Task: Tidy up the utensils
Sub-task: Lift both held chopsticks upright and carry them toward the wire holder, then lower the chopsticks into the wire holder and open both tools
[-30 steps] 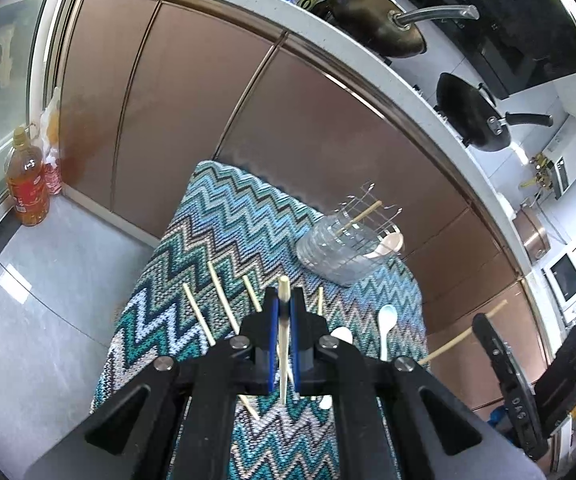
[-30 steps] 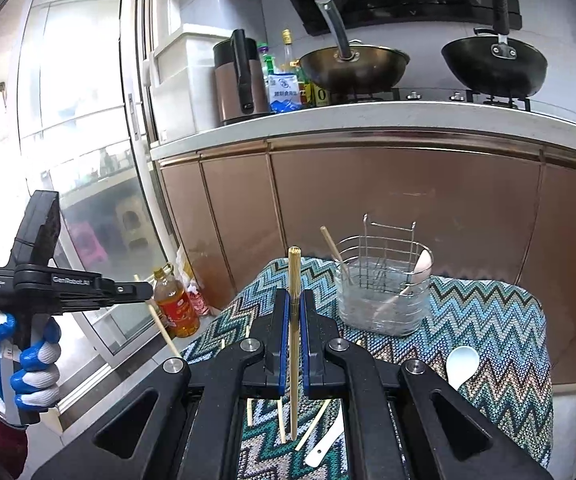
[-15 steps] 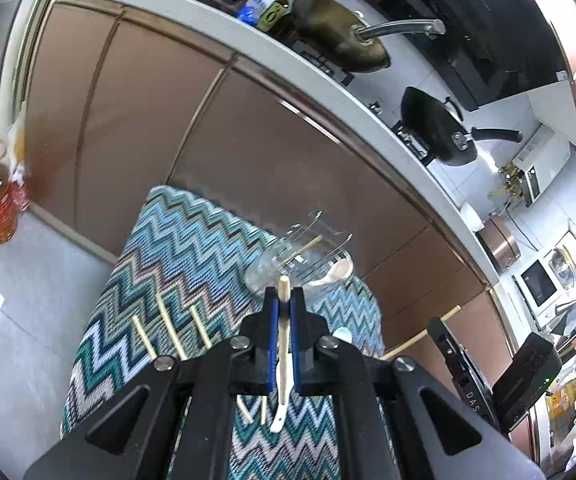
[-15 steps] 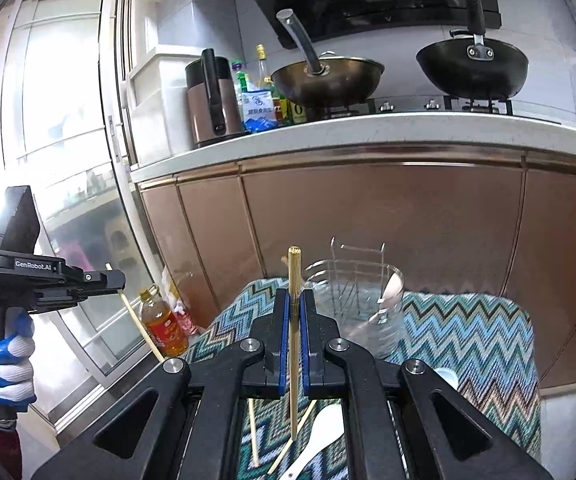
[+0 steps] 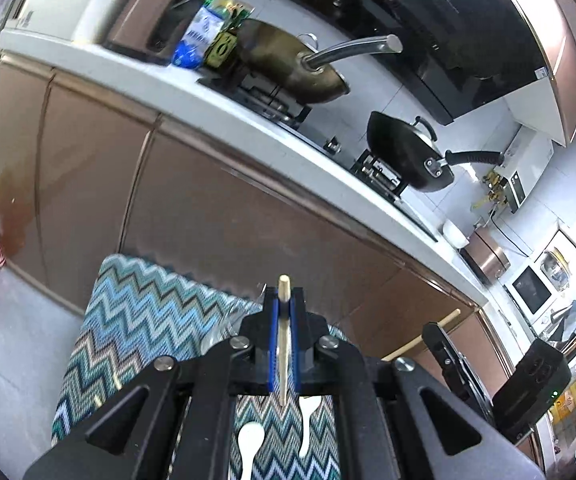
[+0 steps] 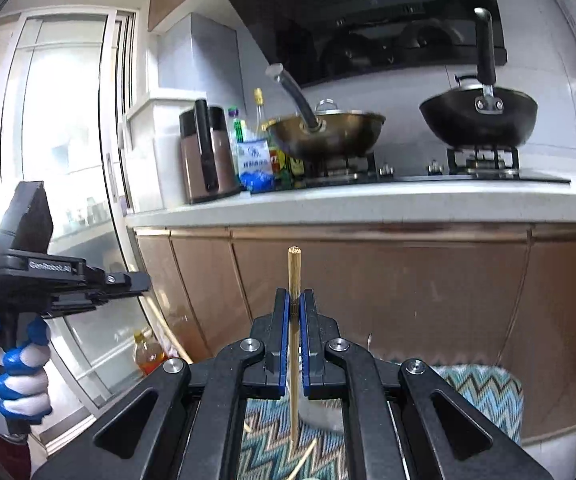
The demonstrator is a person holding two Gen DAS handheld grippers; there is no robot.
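Note:
My left gripper [image 5: 284, 304] is shut on a pale wooden chopstick [image 5: 283, 292] that stands upright between its blue pads. It hangs above the zigzag cloth [image 5: 136, 304], where two white spoons [image 5: 250, 440] [image 5: 308, 412] lie below the fingers. My right gripper [image 6: 294, 304] is shut on a second chopstick [image 6: 294, 272], also upright, over the cloth [image 6: 480, 392]. A loose chopstick [image 6: 302, 458] lies underneath. The clear utensil holder is almost wholly hidden behind the fingers. Each gripper shows in the other's view: the right one [image 5: 432, 330] and the left one [image 6: 144, 280], held by a gloved hand [image 6: 16, 380].
Brown cabinet doors [image 6: 408, 288] and a white counter edge [image 6: 368, 208] rise just behind the cloth. Two woks [image 6: 324, 132] [image 6: 480, 116] sit on the stove. An orange bottle [image 6: 148, 354] stands on the floor by the glass door.
Both grippers have risen with their chopsticks and now point higher, toward the cabinets and stove. The utensil holder has dropped out of sight behind the fingers.

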